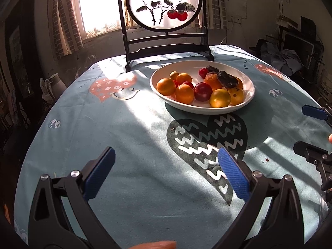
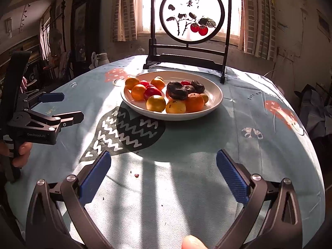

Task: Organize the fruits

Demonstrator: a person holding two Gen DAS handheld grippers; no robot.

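Note:
A white plate (image 1: 247,95) stands at the far middle of the table and also shows in the right wrist view (image 2: 215,101). It holds several oranges (image 1: 166,86), red plums (image 1: 203,91), yellow fruits (image 1: 220,98) and dark dried fruits (image 1: 227,79). My left gripper (image 1: 166,170) is open and empty, low over the cloth, well short of the plate. My right gripper (image 2: 164,172) is open and empty, also short of the plate. The left gripper (image 2: 71,109) shows at the left of the right wrist view, and the right gripper (image 1: 300,128) at the right edge of the left wrist view.
A light blue patterned tablecloth (image 1: 124,137) covers the round table. A dark wooden stand with a round painted screen (image 1: 165,4) stands behind the plate. A few crumbs (image 2: 136,175) lie on the cloth. Clutter and a white jug (image 1: 56,83) stand beyond the table edge.

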